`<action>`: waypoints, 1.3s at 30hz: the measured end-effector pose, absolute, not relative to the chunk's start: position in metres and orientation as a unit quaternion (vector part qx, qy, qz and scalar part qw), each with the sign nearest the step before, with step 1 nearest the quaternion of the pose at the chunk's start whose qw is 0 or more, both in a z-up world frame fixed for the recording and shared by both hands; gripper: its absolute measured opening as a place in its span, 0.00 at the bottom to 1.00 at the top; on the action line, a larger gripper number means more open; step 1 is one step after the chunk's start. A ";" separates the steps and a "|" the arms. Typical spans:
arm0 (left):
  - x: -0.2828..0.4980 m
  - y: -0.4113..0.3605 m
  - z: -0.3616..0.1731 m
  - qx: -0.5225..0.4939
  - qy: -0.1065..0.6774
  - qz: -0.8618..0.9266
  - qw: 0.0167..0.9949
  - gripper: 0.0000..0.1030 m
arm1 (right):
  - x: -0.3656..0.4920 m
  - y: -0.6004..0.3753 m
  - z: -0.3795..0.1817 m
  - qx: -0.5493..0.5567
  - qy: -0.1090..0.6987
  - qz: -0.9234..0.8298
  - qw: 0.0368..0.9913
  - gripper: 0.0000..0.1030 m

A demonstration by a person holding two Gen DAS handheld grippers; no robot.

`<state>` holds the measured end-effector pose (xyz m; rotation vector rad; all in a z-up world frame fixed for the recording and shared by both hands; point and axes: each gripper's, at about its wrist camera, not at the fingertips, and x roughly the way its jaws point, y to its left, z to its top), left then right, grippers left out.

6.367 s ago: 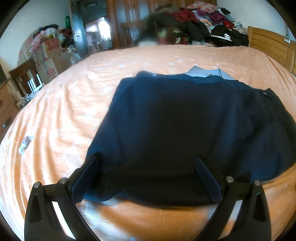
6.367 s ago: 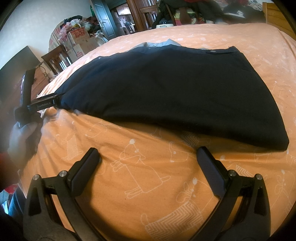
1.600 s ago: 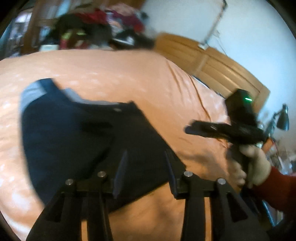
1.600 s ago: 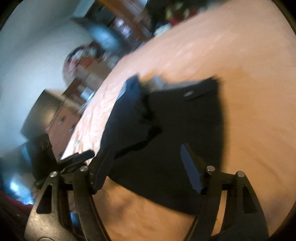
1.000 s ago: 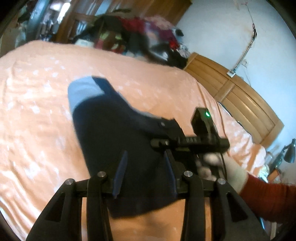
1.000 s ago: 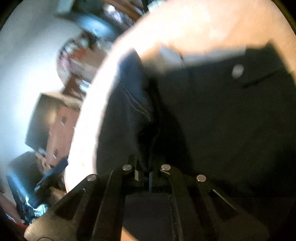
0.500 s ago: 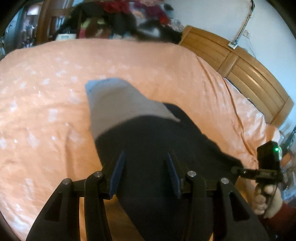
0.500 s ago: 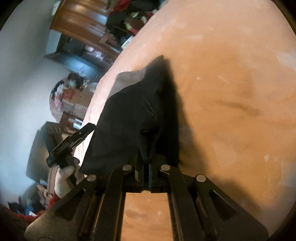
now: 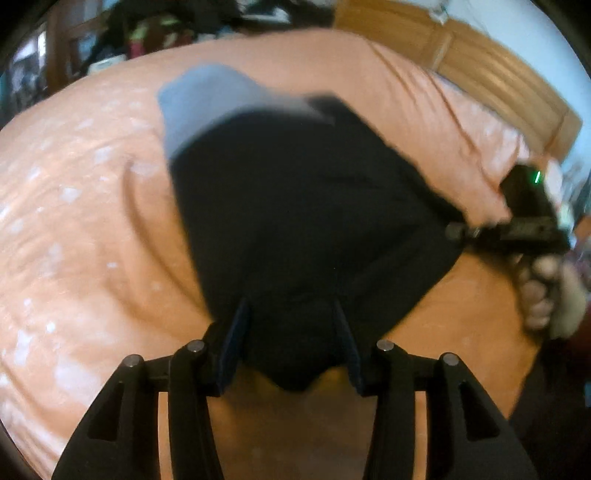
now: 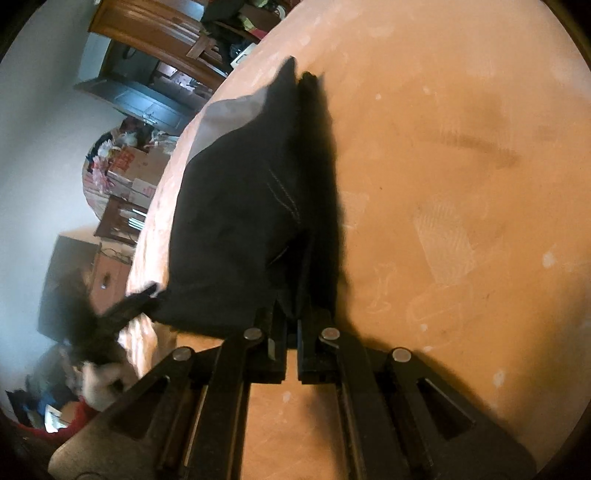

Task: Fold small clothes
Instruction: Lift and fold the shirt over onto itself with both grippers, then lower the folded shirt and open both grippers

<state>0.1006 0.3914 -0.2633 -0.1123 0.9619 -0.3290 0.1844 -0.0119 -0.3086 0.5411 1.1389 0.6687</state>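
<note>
A dark navy garment (image 9: pixel 295 221) with a grey-blue panel (image 9: pixel 207 99) at its far end lies folded on the orange bed sheet (image 9: pixel 74 221). Its near hem fills the narrow gap of my left gripper (image 9: pixel 291 343), which is shut on it. In the same view my right gripper (image 9: pixel 458 232) pinches the garment's right corner, with a person's hand (image 9: pixel 550 295) behind it. In the right wrist view my right gripper (image 10: pixel 291 328) is shut on the garment (image 10: pixel 236 221). The cloth is stretched from there to my left gripper (image 10: pixel 147 295).
A wooden headboard (image 9: pixel 480 74) borders the bed at the right. A heap of clothes (image 9: pixel 166 26) lies beyond the bed's far end. Cardboard boxes (image 10: pixel 125 173), a blue door (image 10: pixel 147 107) and a wooden drawer chest (image 10: pixel 107 277) stand past the bed's left side. Bare sheet (image 10: pixel 443 184) spreads to the right.
The garment lay spread flat with both grippers open; now it is folded narrower and held at two corners. In the last half second the right gripper came closer and the cloth tightened.
</note>
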 end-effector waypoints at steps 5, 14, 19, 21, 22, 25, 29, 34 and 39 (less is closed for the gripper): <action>0.085 0.394 -0.220 -0.059 0.381 -0.146 0.911 0.46 | 0.180 -0.015 -0.298 0.238 0.519 0.297 0.765 0.09; 0.107 0.382 -0.290 -0.033 0.469 -0.140 0.871 0.54 | 0.159 -0.005 -0.231 0.153 0.439 0.277 0.841 0.15; 0.092 0.391 -0.289 -0.068 0.469 -0.119 0.872 0.56 | 0.179 0.047 -0.273 0.065 0.481 0.303 0.820 0.13; 0.095 0.407 -0.304 -0.110 0.486 -0.121 0.858 0.69 | 0.187 0.057 -0.309 0.073 0.530 0.291 0.793 0.06; 0.094 0.416 -0.306 -0.133 0.483 -0.125 0.857 0.70 | 0.185 0.055 -0.307 0.076 0.523 0.284 0.800 0.03; 0.079 0.414 -0.289 -0.125 0.475 -0.116 0.863 0.64 | 0.160 0.053 -0.265 0.052 0.481 0.271 0.832 0.12; 0.039 0.400 -0.259 -0.096 0.451 -0.103 0.881 0.62 | 0.108 0.065 -0.232 0.010 0.442 0.275 0.854 0.65; 0.017 0.364 -0.278 -0.064 0.483 -0.064 0.871 0.70 | 0.064 0.075 -0.263 -0.011 0.468 0.221 0.855 0.76; 0.010 0.354 -0.298 -0.045 0.485 -0.043 0.872 0.84 | 0.049 0.085 -0.303 -0.055 0.487 0.189 0.851 0.87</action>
